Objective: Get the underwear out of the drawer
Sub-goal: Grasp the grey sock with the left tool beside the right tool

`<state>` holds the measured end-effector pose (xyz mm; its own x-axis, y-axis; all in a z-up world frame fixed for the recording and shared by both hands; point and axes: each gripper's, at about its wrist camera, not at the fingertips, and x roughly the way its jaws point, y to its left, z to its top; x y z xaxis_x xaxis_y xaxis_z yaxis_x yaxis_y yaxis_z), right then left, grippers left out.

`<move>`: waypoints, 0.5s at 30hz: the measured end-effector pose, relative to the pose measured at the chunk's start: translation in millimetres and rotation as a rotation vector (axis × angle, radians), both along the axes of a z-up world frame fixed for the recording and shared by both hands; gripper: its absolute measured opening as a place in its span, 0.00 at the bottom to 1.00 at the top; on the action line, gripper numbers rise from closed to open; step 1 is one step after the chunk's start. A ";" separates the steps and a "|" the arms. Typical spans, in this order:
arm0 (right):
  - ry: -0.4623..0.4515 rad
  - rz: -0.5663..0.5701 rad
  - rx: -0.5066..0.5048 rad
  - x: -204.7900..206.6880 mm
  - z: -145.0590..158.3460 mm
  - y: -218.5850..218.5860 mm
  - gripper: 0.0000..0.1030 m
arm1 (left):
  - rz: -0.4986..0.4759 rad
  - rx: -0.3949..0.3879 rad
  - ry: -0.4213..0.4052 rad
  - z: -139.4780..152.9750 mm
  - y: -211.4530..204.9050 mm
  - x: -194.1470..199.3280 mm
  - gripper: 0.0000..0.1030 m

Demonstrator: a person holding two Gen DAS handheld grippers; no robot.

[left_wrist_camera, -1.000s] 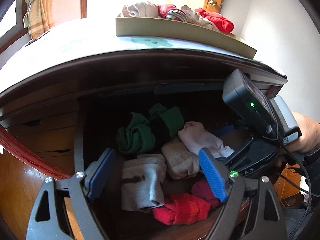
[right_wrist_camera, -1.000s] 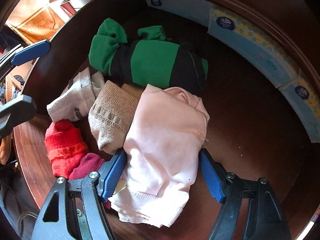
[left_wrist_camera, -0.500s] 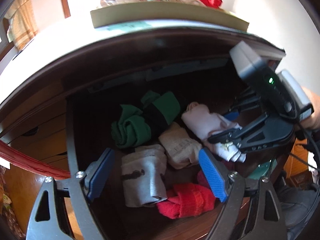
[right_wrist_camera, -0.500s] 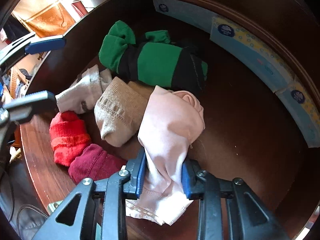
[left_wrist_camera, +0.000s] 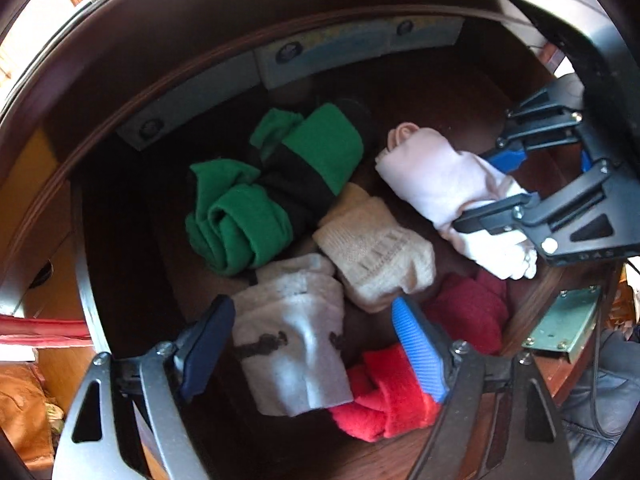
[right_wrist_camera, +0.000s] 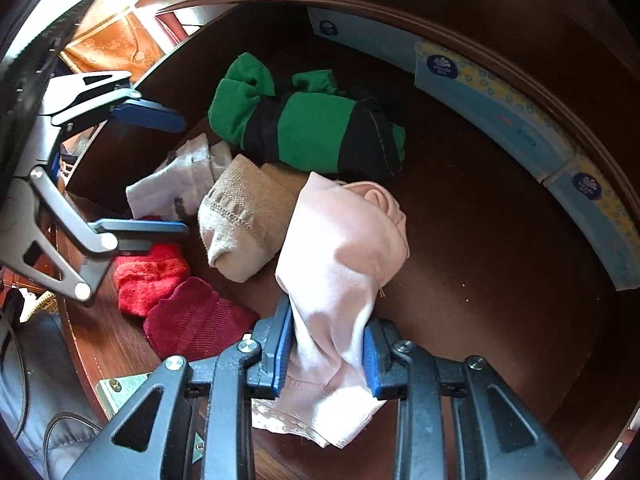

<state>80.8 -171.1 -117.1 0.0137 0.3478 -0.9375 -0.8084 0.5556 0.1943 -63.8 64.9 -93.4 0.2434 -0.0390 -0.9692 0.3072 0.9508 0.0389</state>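
The open wooden drawer [right_wrist_camera: 480,240] holds several folded pieces of underwear. My right gripper [right_wrist_camera: 326,348] is shut on the pale pink piece [right_wrist_camera: 340,248], its blue pads pinching the near end into a narrow waist. From the left wrist view the right gripper [left_wrist_camera: 496,188] clamps that pink piece [left_wrist_camera: 436,176] at the right. My left gripper [left_wrist_camera: 312,340] points down over the grey-white piece [left_wrist_camera: 292,344]; its jaws are closing with that piece between them, pads not pressing on it. The left gripper [right_wrist_camera: 168,172] shows at the left of the right wrist view.
A green-and-black piece [left_wrist_camera: 280,184], a beige one [left_wrist_camera: 376,252], a bright red one [left_wrist_camera: 388,400] and a dark red one [left_wrist_camera: 468,312] lie around. Tissue packs [right_wrist_camera: 500,112] line the drawer's back wall. A metal bracket [left_wrist_camera: 560,328] sits on the front rail.
My right gripper closed on the pink piece and squeezed it narrow. My left gripper tipped downward and sank into the drawer, over the grey-white piece; the dresser top left its view.
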 end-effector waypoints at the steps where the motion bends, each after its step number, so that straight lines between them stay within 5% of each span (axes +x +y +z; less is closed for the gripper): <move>1: 0.003 0.004 0.001 -0.4 -0.7 -0.3 0.31 | -0.005 0.005 0.006 -1.3 -1.1 2.0 0.77; 15: 0.084 0.017 -0.015 5.9 -20.8 -2.5 0.33 | -0.064 0.028 0.057 -14.6 -17.8 25.3 0.60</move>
<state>86.8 -173.6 -137.9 -0.0709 0.3330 -0.9403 -0.7993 0.5450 0.2532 -38.5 47.1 -108.0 0.1860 -0.0254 -0.9822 0.3702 0.9278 0.0461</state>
